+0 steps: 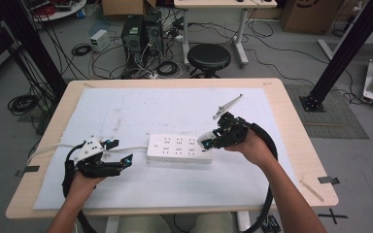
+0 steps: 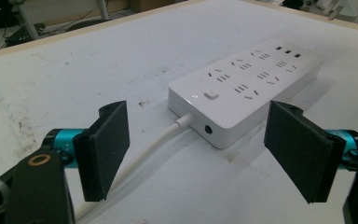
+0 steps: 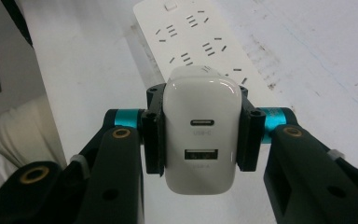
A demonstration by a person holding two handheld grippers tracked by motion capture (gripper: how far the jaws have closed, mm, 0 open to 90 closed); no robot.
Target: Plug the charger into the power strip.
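Observation:
A white power strip lies flat on the white mat, its cord running off to the left. It appears close up as the power strip in the left gripper view and as the power strip in the right gripper view. My right gripper is shut on a white USB charger, held just above the strip's right end. The charger shows a USB-C and a USB-A port facing the camera. My left gripper stands open, just left of the strip, with the cord between its jaws.
The white mat covers most of the wooden table. A black stool, computer towers and cables stand on the floor beyond the far edge. A black frame post rises at the right.

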